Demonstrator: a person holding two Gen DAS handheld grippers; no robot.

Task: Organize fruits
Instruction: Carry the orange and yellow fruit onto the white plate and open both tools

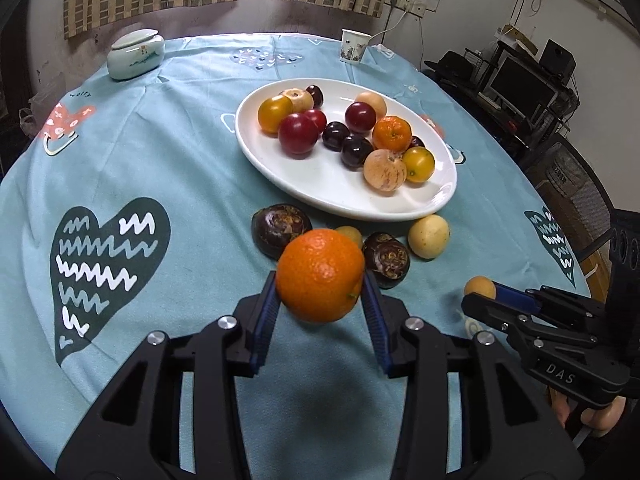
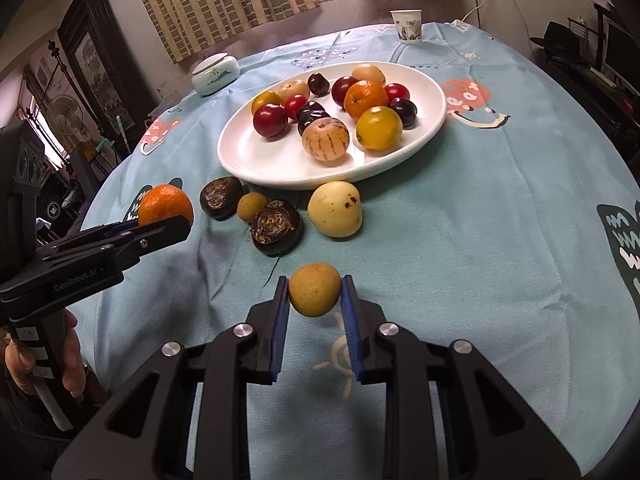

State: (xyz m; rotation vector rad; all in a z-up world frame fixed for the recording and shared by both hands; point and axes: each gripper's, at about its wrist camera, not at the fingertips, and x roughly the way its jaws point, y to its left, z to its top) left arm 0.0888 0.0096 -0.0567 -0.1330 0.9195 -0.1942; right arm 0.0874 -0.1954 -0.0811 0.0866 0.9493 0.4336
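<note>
- Left gripper [image 1: 320, 300] is clamped on the round orange mandarin [image 1: 320, 275]; right gripper [image 2: 315, 300] pinches the small tan longan [image 2: 315, 289].
- Both fruits hang above the teal cloth.
- Carry them level to the white oval plate [image 1: 320, 196], releasing low onto bare porcelain.

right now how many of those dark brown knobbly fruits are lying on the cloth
2. One dark brown knobbly fruit lies just in front of the white plate toward its left end; the other lies nearer the cameras, beside a small tan fruit. More could be hidden behind the grippers.
</note>
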